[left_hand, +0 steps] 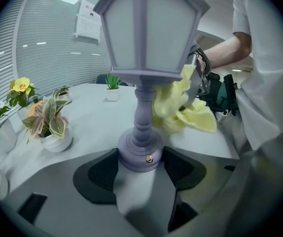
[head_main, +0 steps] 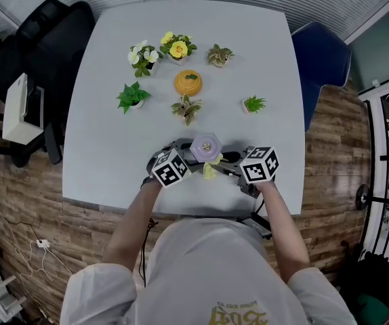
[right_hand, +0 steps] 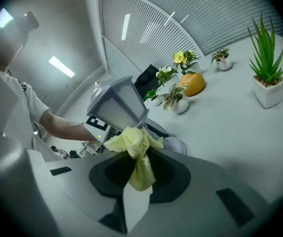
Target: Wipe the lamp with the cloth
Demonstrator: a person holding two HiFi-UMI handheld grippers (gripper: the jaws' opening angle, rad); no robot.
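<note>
Left gripper [left_hand: 140, 168]: both dark jaw pads closed in on the round base of the lamp [left_hand: 149, 33], one on each side, touching it. Lamp is a lilac lantern type, frosted panes, turned stem, standing upright at the near edge of the grey table [head_main: 113, 80]. From the head view it sits between the two marker cubes, with its cap facing up.

Right gripper [right_hand: 136, 174]: jaws pinched together on a pale yellow cloth [right_hand: 134, 142]. One tail hangs down between the pads and the rest is bunched above them. The bunch lies against the lamp just under the lantern head, beside the stem. Contact with the stem looks likely from the left gripper view, though the folds hide the exact spot.

Both forearms reach in from the table's near side.

Further back on the table, well apart from the lamp:
- yellow-flowered pot [head_main: 176, 48]
- white-flowered pot [head_main: 142, 55]
- leafy green plant [head_main: 133, 97]
- two variegated plants [head_main: 186, 107] [head_main: 219, 55]
- spiky green plant [head_main: 253, 104]
- round orange ornament [head_main: 188, 82] in the middle of the group

Black office chair [head_main: 38, 46] is at the table's left, blue chair [head_main: 323, 59] at its right. Floor is wood plank.
</note>
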